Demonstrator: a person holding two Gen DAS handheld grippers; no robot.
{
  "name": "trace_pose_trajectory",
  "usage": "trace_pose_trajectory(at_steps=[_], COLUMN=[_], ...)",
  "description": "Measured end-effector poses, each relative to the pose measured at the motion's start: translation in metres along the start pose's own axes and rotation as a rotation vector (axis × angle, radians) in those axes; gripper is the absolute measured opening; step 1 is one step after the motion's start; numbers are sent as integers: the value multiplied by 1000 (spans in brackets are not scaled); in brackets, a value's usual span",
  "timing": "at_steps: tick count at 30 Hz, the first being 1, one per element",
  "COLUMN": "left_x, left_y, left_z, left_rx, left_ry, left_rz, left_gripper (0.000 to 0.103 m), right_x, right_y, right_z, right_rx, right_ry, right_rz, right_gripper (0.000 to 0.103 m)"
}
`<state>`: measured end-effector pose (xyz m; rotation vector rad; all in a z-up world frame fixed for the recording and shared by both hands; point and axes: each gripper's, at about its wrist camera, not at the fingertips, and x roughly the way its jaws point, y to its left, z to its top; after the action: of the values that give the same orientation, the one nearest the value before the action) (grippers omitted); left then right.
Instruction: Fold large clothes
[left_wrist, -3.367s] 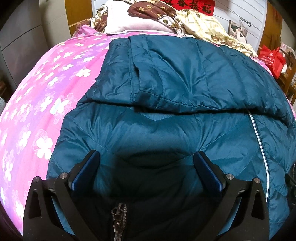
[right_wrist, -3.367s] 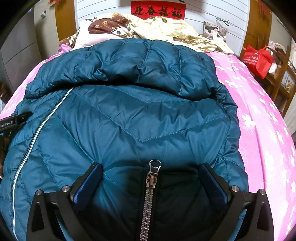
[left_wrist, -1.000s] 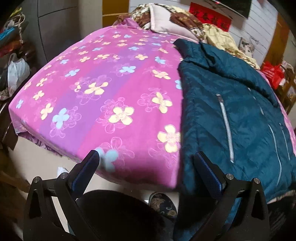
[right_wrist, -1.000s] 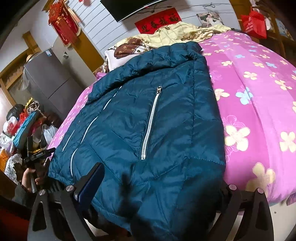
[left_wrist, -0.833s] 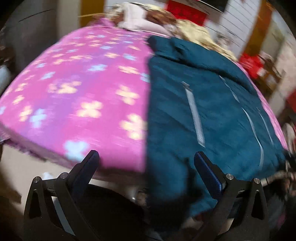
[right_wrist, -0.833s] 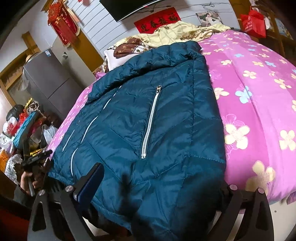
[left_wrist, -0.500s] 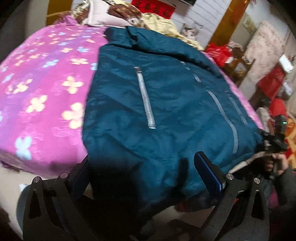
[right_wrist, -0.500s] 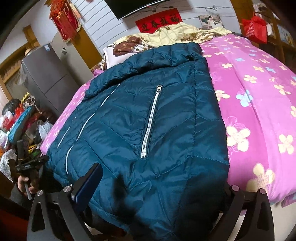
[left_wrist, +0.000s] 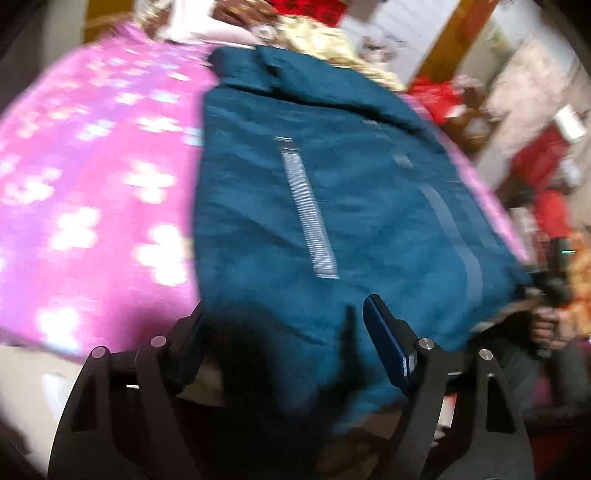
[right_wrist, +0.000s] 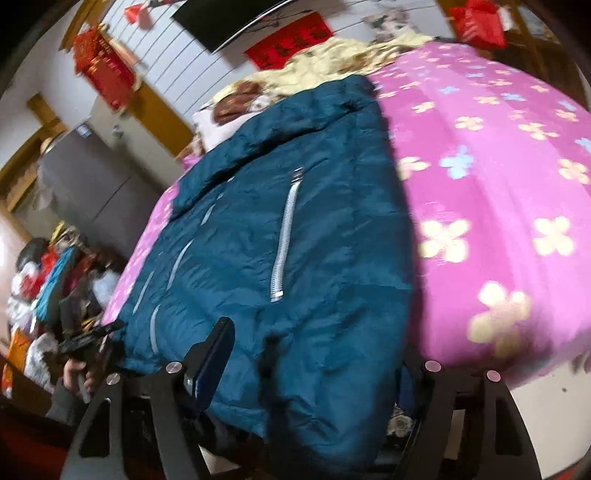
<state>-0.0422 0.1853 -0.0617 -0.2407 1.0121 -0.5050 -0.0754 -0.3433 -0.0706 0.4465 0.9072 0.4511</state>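
Observation:
A teal quilted down jacket (left_wrist: 332, 206) lies lengthwise on the pink flowered bed, its hem hanging over the near edge; silver pocket zippers show on it. My left gripper (left_wrist: 284, 332) is open, its jaws either side of the hem's left corner, the fabric lying between them. The right wrist view shows the same jacket (right_wrist: 295, 229). My right gripper (right_wrist: 314, 354) is open around the hem's right corner. The left fingertip of the left gripper and the right fingertip of the right gripper are hidden behind fabric. Both views are motion-blurred.
The pink flowered bedspread (left_wrist: 85, 192) (right_wrist: 498, 166) lies bare on both sides of the jacket. Pillows and a yellow quilt (right_wrist: 332, 55) lie at the head. A grey cabinet (right_wrist: 92, 184) and piled bags (right_wrist: 44, 288) stand left of the bed, red bags (left_wrist: 546, 166) on the right.
The left gripper has swung right from the bare bedspread onto the jacket's hem corner. Both grippers have closed in on the hem, and their jaws have narrowed somewhat around the fabric.

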Motion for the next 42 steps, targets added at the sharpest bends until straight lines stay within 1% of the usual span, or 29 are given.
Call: trace_pose_trajectory(at_steps=[1,2,4,5,6,8,9,10,11,13,14,16,18,19,20,21,22,23,25,28,32,34,35,36,37,38,40,41,42], left_x=[2,4,6,7,5,0,-2,-3,-3,-4,-3,2,7,8,7,7,7,6,5,5,7,8,8,8,8,8,7,6,5], left_y=[-4,-9,-15,-14,-7,2,7,5,0,-13,-14,-8,-2,-2,0,3,6,11,14,5,1,-2,-4,-6,-8,-10,-13,-14,-14], left_z=[-2,-4,-5,-5,-3,-1,-2,-4,-6,-11,-11,-5,0,1,1,1,1,0,-1,-2,-2,-3,-4,-4,-5,-6,-8,-9,-10], left_rx=[6,24,66,70,49,7,-15,-12,16,96,106,49,9,-1,-10,-22,-35,-56,-73,-31,-17,-5,-7,-9,-9,-7,-12,-20,-31], left_ry=[17,28,32,39,33,15,13,15,17,10,6,-2,-13,-18,-23,-25,-27,-26,-30,-29,-40,-48,-58,-68,-76,-85,-109,-124,-129], left_rz=[-77,-111,-73,-50,-43,-48,-63,-93,-104,-75,-68,-61,-46,-34,-16,4,15,7,1,38,36,37,48,61,74,93,151,166,191], left_gripper=[79,79,79,79,79,79,79,79,79,79,79,79,71,58,45,39,25,24,23,24,39,45,45,45,45,45,45,41,31], right_x=[4,8,12,12,11,9,6,4,2,2,3,6,7,7,7,7,7,8,7,8,10,10,10,11,12,12,12,11,11], right_y=[5,9,12,10,8,3,0,-1,-3,-3,-1,3,7,8,8,7,6,3,-1,-1,0,1,2,4,7,11,18,24,28], right_z=[0,1,3,3,3,3,1,0,-2,-2,-2,1,1,1,0,0,0,0,0,1,1,0,0,0,0,-1,-2,-4,-5], right_rx=[-32,-58,-69,-55,-43,-9,9,19,27,32,26,5,-19,-25,-27,-24,-14,4,15,11,11,0,-6,-14,-28,-43,-77,-97,-113], right_ry=[16,24,10,-1,-6,-8,-12,-14,-16,-27,-34,-43,-49,-51,-55,-57,-58,-50,-47,-54,-58,-58,-61,-64,-65,-71,-84,-94,-106], right_rz=[21,24,40,51,60,86,99,107,112,113,103,77,42,27,1,-11,-25,-31,-27,-47,-51,-53,-59,-70,-95,-142,-193,-220,-243], right_gripper=[75,76,82,83,83,83,83,83,83,83,83,83,83,81,72,67,53,40,34,33,34,34,34,33,30,24,21,19,18])
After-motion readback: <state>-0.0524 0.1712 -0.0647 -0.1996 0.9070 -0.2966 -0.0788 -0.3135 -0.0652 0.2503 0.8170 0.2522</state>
